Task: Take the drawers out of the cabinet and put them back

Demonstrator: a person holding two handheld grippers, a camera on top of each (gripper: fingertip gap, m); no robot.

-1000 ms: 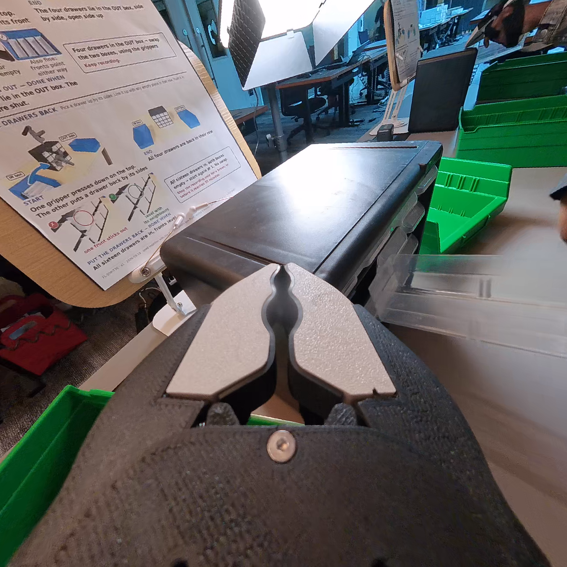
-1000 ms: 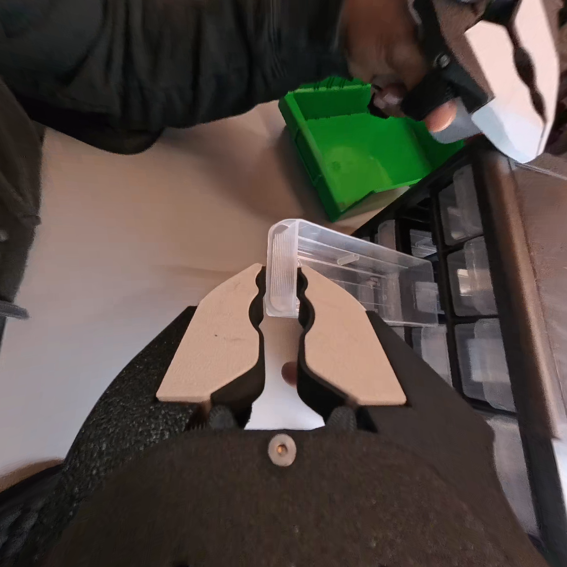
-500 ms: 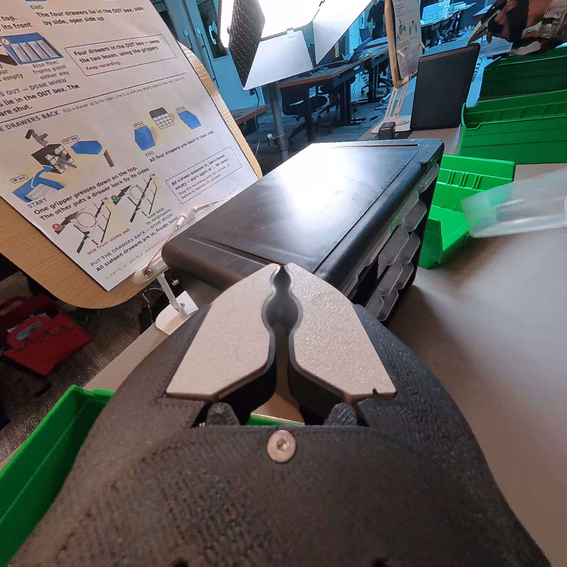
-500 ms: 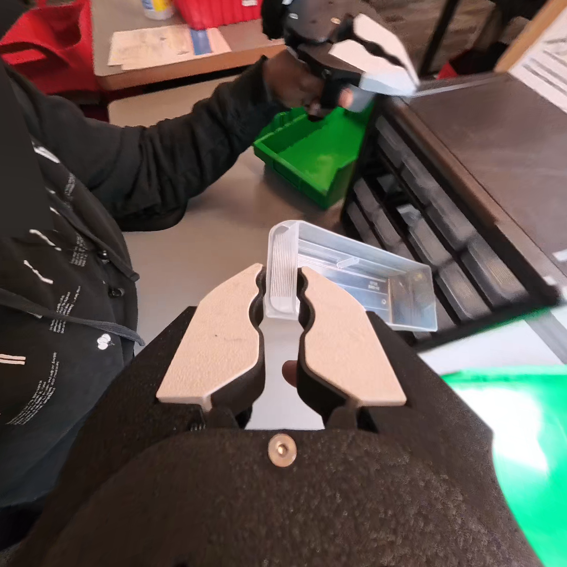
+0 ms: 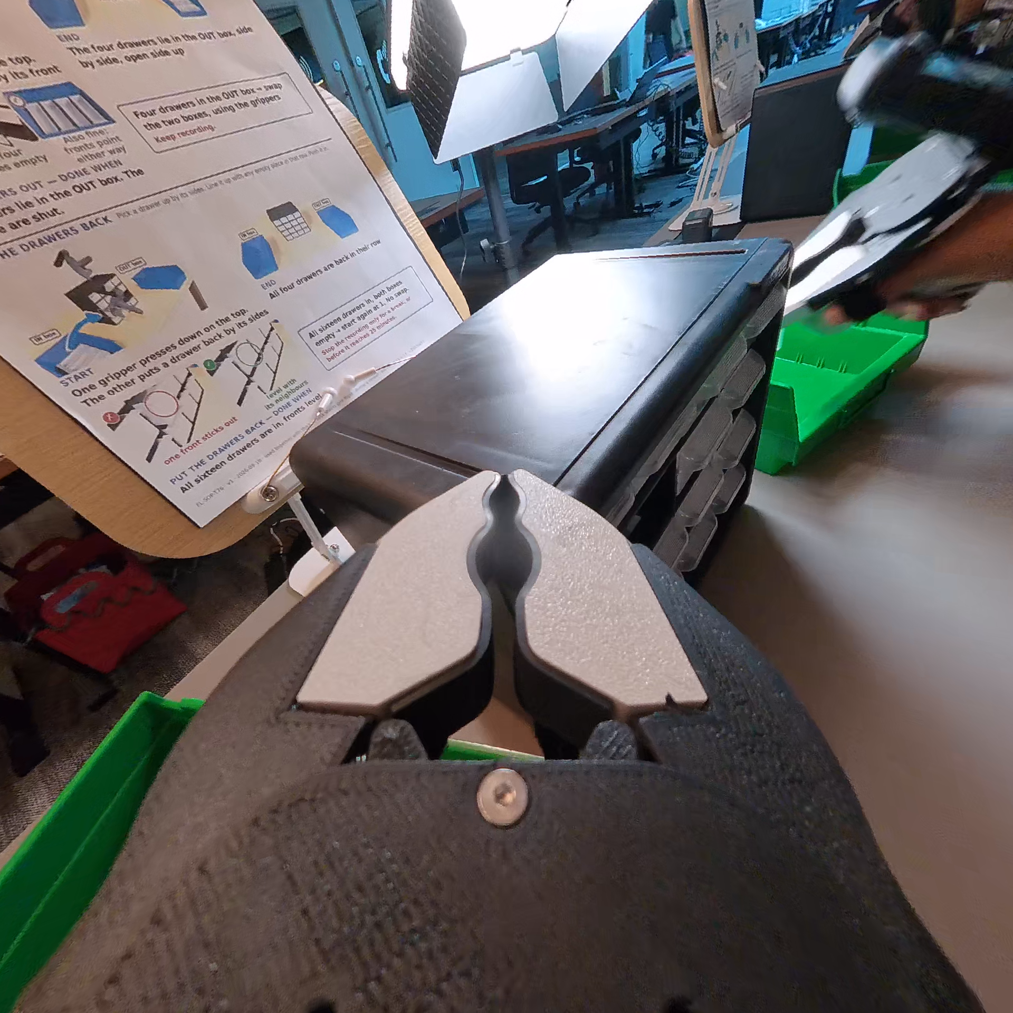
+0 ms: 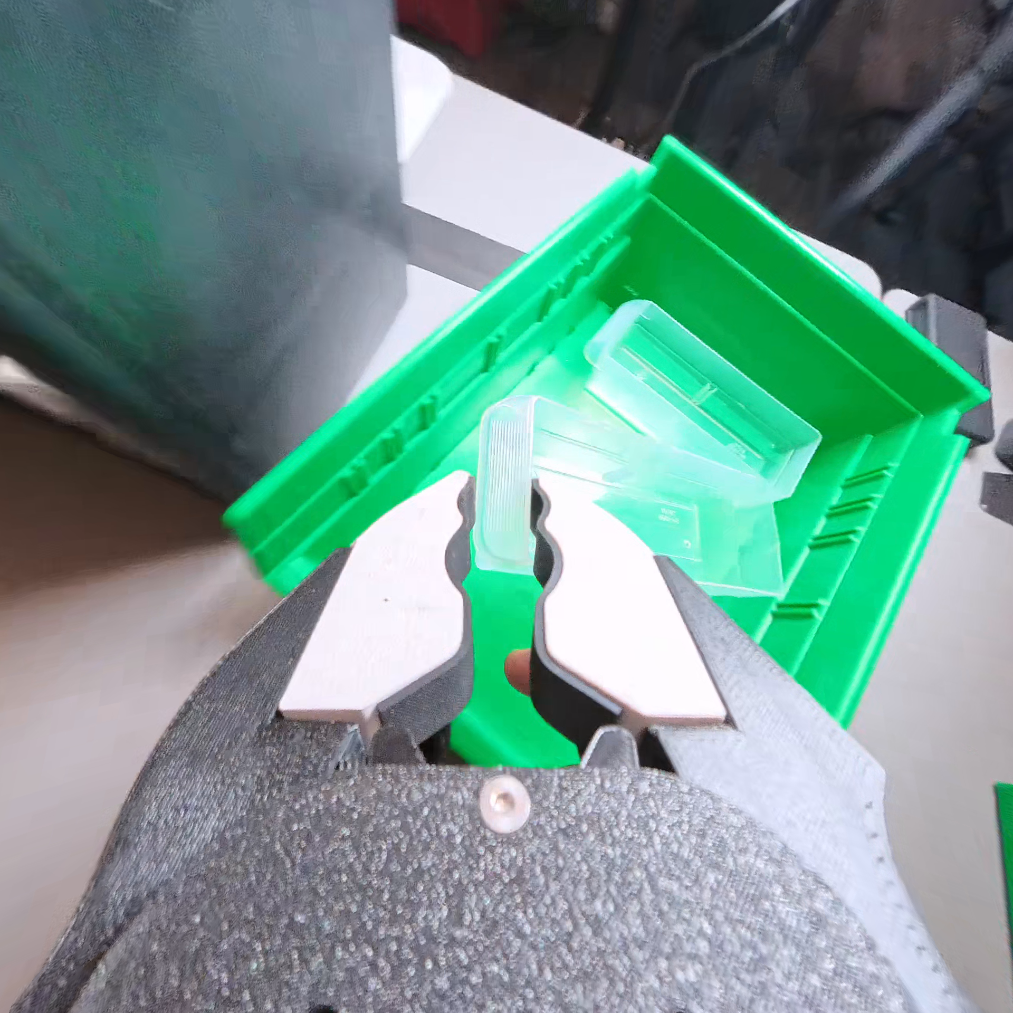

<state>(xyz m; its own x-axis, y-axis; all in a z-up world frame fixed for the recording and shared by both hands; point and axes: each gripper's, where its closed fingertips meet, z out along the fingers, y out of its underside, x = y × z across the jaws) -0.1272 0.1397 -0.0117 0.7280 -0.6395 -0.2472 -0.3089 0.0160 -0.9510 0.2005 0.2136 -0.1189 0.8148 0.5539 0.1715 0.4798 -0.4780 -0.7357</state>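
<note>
A: Left wrist view first?

B: Left gripper [image 5: 503, 485] pinched together at the tips, nothing between them, hovering near the corner of the black drawer cabinet [image 5: 548, 356]. Clear drawer fronts [image 5: 712, 433] seated in rows down the cabinet's front face. Beyond the cabinet's far end, on the grey table [image 5: 877, 548], a green bin [image 5: 838, 383]. Above that bin, blurred, the right gripper [image 5: 899, 219] in a hand [image 5: 932, 274]. Behind the cabinet, a printed instruction sheet [image 5: 181, 219] on a wooden board. At the lower left edge, the rim of another green bin [image 5: 82, 822], partly hidden under the gripper body.

A: And the right wrist view?

B: Right gripper [image 6: 504, 515] clamped narrowly on the ribbed front tab of a clear plastic drawer [image 6: 630, 510], held over the green bin [image 6: 548, 329] with the far end dipping inside. Already lying in the bin, toward its far wall, a second clear drawer [image 6: 701, 394]; the held drawer overlapping its near side, contact impossible to judge. To the left, a dark blurred block [image 6: 192, 219], probably the cabinet. A fingertip [image 6: 518, 666] visible low between the jaws.
</note>
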